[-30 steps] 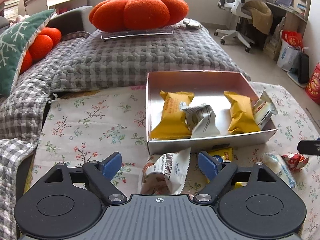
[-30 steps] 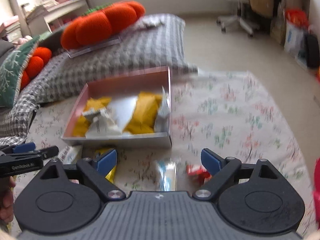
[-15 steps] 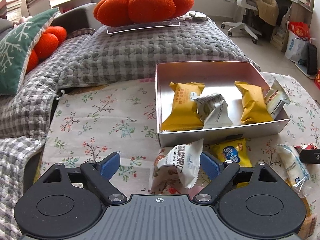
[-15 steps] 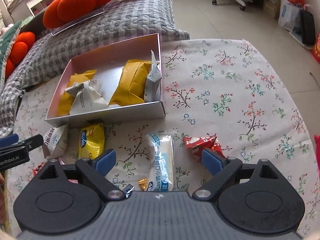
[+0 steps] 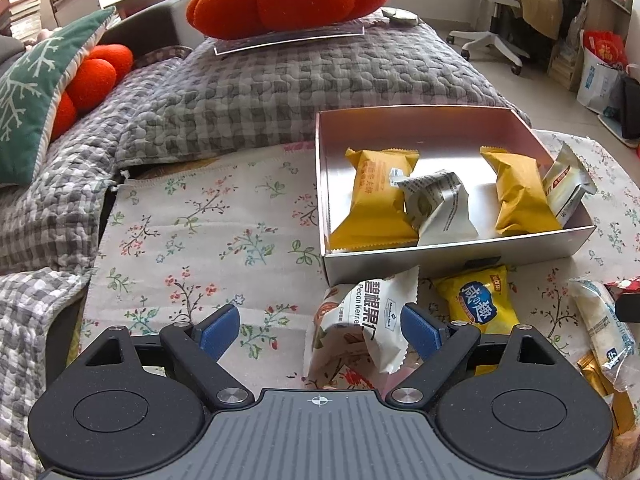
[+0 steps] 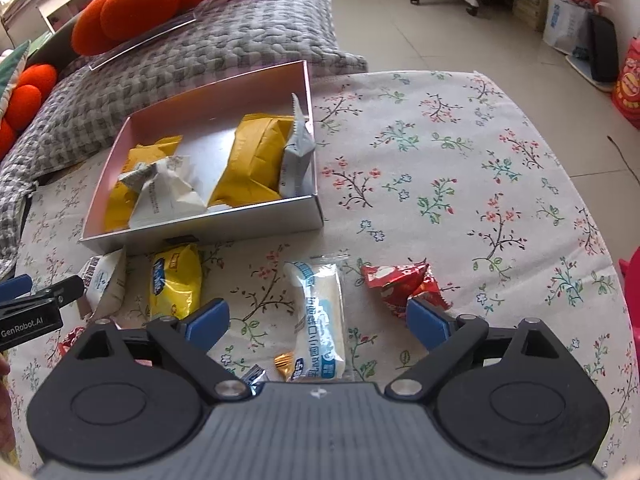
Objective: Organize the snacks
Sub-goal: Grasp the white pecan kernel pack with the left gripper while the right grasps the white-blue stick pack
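- The open box (image 5: 460,248) stands on the floral cloth of the worktop (image 5: 208,232), its far side against a grey quilted cushion (image 5: 304,84).
- Inside the box lie two yellow snack packs (image 5: 376,200), a crumpled white wrapper (image 5: 436,208) between them, and a white packet (image 5: 566,184) leaning on the box's right wall.
- Just in front of the box's near wall, toward its left corner, a white pecan-kernel packet (image 5: 368,320) stands crumpled on the cloth.
- The left hand-held gripper (image 5: 320,326) has its jaws spread wide around that pecan packet; the packet sits toward the right finger (image 5: 420,326), and I cannot tell whether that pad touches it. The left pad is clear of it.
- Beside the pecan packet, also in front of the box, lies a yellow packet with a blue label (image 6: 176,284).
- Further right of the box's front wall lies a white-and-blue long packet (image 6: 322,320), and beyond it a red wrapper (image 6: 400,284).
- The right hand-held gripper (image 6: 318,324) is opening its jaws, already wide; the long white-and-blue packet lies on the cloth between the fingers, with neither pad pressing on it.
- A small gold-wrapped sweet (image 6: 285,362) and a small silver-wrapped one (image 6: 252,376) lie near that packet's near end, close to the gripper body.
- An orange pumpkin-shaped cushion (image 5: 292,0) rests on the quilted cushion behind the box.
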`<state>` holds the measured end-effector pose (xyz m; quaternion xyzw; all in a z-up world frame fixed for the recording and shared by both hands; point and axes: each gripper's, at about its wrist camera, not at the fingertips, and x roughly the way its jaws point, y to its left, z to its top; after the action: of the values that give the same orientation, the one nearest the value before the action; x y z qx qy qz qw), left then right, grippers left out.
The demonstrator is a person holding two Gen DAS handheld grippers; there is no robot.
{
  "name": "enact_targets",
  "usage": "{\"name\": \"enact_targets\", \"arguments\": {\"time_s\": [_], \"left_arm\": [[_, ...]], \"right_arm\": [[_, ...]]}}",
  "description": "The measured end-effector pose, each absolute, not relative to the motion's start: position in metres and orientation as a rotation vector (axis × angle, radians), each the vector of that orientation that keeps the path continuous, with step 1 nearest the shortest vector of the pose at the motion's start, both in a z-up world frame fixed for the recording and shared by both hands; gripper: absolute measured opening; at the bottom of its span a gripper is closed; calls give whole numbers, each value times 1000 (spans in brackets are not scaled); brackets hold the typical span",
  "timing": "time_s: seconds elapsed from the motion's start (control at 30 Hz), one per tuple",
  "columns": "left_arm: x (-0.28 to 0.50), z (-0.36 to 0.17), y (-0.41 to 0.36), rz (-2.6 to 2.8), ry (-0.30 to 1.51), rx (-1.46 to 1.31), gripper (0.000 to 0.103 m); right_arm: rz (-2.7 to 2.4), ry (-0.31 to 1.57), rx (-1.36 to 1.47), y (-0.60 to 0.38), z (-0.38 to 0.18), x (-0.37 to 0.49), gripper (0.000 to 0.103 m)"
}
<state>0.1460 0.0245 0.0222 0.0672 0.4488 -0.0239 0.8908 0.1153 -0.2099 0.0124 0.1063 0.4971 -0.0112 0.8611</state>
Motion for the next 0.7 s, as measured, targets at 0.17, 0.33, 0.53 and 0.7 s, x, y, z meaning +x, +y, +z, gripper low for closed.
{"name": "enact_targets", "arguments": {"time_s": [0.17,0.33,0.53,0.7], "left_arm": [[148,17,25,-52,952,135,90],[152,16,27,-58,960,114,90],[159,23,46,-45,948,11,93],[164,13,35,-109,971,17,94]], "right_arm": [[-19,1062,230,-209,7,117,95],[-33,1076,209,-208,2,120,94],[-45,1078,221,-210,2,121,94],[-48,1081,201,-207,0,123,94]]}}
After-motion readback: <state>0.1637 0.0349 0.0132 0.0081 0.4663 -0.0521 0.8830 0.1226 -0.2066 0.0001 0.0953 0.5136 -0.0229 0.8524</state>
